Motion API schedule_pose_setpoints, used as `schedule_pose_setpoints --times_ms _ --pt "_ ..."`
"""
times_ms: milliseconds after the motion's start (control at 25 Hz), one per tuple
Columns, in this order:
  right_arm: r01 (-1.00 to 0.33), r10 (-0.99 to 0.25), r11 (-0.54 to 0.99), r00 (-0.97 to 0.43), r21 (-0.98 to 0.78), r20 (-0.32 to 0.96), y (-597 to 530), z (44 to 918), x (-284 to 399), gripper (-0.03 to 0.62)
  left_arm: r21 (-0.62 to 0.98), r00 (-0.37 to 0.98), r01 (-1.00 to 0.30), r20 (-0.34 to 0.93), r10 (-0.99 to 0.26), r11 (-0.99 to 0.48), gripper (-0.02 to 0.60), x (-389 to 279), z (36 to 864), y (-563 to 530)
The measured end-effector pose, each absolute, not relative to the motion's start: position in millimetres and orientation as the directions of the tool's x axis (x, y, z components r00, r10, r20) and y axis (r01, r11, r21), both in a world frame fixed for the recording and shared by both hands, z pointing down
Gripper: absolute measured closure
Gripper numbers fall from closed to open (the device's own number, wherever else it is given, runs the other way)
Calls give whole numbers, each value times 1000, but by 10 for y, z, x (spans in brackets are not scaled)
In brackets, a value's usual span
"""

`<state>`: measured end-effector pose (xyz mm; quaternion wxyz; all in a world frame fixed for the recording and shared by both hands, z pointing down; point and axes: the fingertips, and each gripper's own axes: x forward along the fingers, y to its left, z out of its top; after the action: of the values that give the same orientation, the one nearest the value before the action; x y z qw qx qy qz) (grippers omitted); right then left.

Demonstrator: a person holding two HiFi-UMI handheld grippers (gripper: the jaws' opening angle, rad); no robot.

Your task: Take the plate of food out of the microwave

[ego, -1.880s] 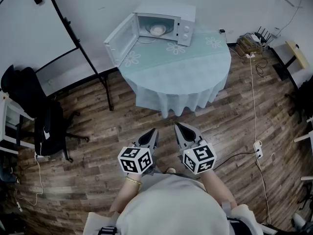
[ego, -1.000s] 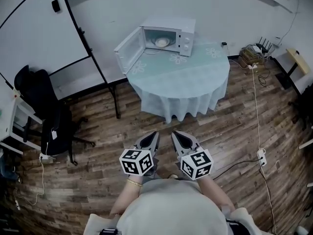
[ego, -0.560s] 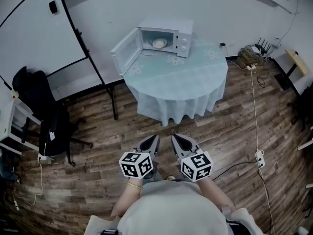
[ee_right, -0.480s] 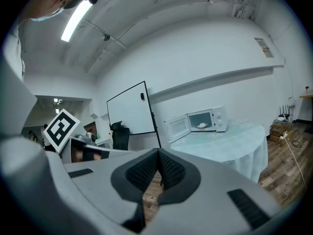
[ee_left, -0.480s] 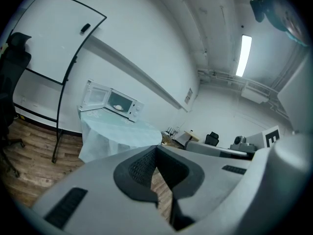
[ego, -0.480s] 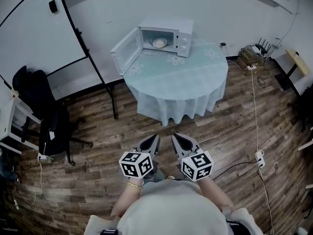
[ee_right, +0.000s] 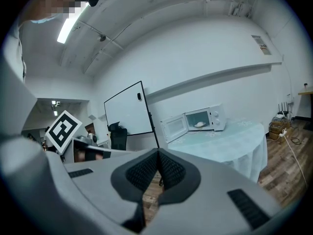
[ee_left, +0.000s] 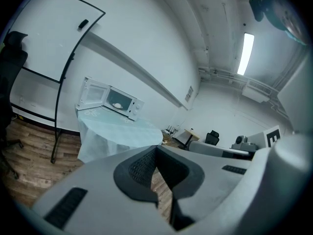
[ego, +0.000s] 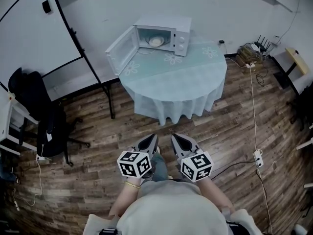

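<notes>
Two grippers, both with jaws pressed together on nothing: the left gripper (ego: pixel 152 138) and the right gripper (ego: pixel 175 138) sit side by side low over the wooden floor (ego: pixel 98 180), close to the person's body and well apart from the table. One round table (ego: pixel 181 82) under a pale green cloth carries one white microwave (ego: pixel 182 27) at its far edge, with the door (ego: pixel 120 50) swung wide to the left. One plate of food (ego: pixel 156 41) rests inside the microwave. A stretch of floor and the near side of the table lie between the grippers and the plate. One whiteboard (ego: pixel 34 33) on a black stand is left of the table, one black office chair (ego: pixel 36 111) at the far left, and one white power strip (ego: pixel 257 150) lies on the floor to the right
</notes>
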<state>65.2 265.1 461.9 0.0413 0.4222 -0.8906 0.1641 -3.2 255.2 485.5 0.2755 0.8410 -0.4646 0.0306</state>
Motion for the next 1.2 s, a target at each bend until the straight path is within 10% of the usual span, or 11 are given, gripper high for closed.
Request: schedule_pose_setpoints --times_ms 1200 --pt "-781 -742 572 -623 -251 248 316 4702 254 588 519 576 -770 313 -755 -372 569 -494 5015 239"
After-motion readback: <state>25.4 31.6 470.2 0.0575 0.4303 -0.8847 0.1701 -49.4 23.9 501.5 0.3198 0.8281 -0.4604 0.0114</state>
